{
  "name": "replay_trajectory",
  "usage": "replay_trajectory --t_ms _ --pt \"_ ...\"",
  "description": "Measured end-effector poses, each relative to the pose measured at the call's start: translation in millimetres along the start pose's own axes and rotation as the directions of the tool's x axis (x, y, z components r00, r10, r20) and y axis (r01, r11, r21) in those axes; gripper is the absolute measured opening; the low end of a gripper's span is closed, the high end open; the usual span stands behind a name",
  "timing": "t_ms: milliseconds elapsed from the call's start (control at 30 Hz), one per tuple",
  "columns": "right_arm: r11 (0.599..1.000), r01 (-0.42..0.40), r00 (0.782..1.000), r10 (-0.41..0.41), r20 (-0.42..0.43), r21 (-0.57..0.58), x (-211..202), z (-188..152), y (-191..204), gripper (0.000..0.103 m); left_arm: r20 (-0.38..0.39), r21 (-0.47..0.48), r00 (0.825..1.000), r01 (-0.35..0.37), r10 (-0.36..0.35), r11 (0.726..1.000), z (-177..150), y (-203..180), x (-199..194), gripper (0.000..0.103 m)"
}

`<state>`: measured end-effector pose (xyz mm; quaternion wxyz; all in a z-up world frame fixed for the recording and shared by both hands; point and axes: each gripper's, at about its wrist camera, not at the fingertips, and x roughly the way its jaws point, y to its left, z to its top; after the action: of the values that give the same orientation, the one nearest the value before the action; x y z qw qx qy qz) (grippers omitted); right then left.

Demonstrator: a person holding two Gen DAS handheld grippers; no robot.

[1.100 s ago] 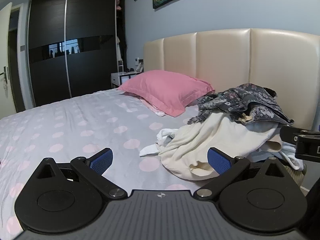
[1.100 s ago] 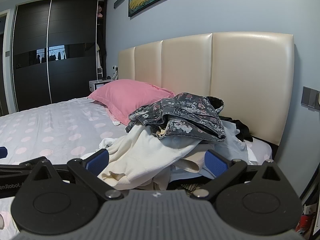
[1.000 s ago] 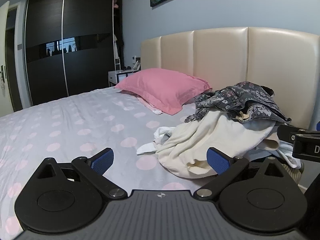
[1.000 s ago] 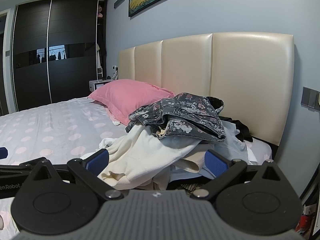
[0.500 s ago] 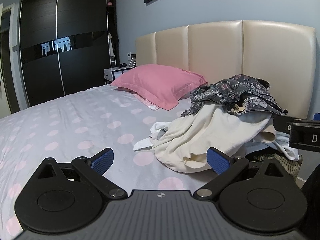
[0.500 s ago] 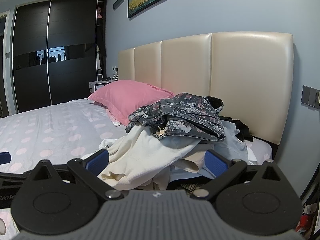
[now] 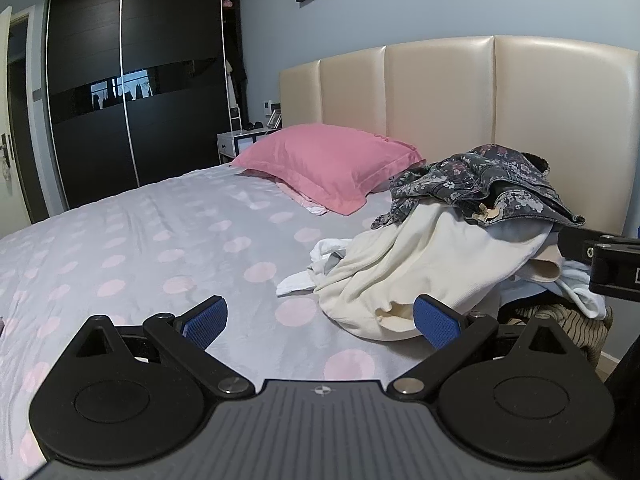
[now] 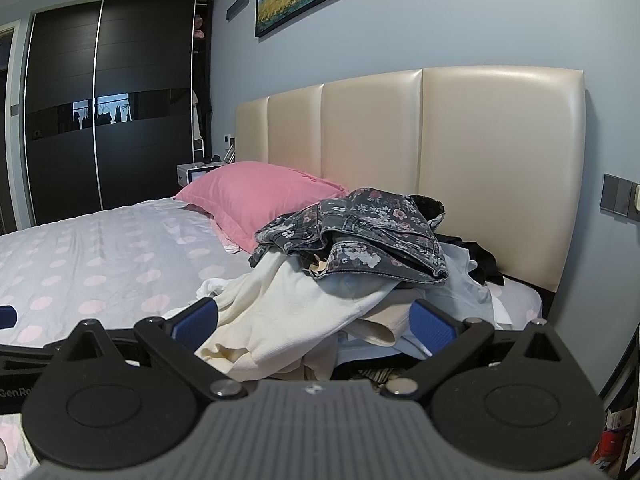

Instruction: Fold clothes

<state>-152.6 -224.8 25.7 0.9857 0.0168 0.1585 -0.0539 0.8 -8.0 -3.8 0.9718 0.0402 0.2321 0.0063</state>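
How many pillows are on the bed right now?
1: a pink pillow against the headboard, left of the clothes pile. Another may be hidden under it or under the pile.

We hold our left gripper level, its blue pads spread wide with nothing between them. Our right gripper sits just to its right, level too, pads equally wide apart.

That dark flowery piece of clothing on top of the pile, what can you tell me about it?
The floral garment looks like dark grey denim printed with small pink and white flowers. It lies crumpled on top of the clothes pile, resting on a cream garment, near the beige headboard and beside the pink pillow. Neither hand-held gripper touches it.
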Motion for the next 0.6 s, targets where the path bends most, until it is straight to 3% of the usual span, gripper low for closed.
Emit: replay_trajectory --t_ms 600 --pt "1.000 -0.002 1.000 0.002 0.000 0.002 0.9 -0.5 0.0 0.102 -0.025 -0.005 1.000 0.010 -0.010 1.000 -1.0 -0.6 -0.8 0.102"
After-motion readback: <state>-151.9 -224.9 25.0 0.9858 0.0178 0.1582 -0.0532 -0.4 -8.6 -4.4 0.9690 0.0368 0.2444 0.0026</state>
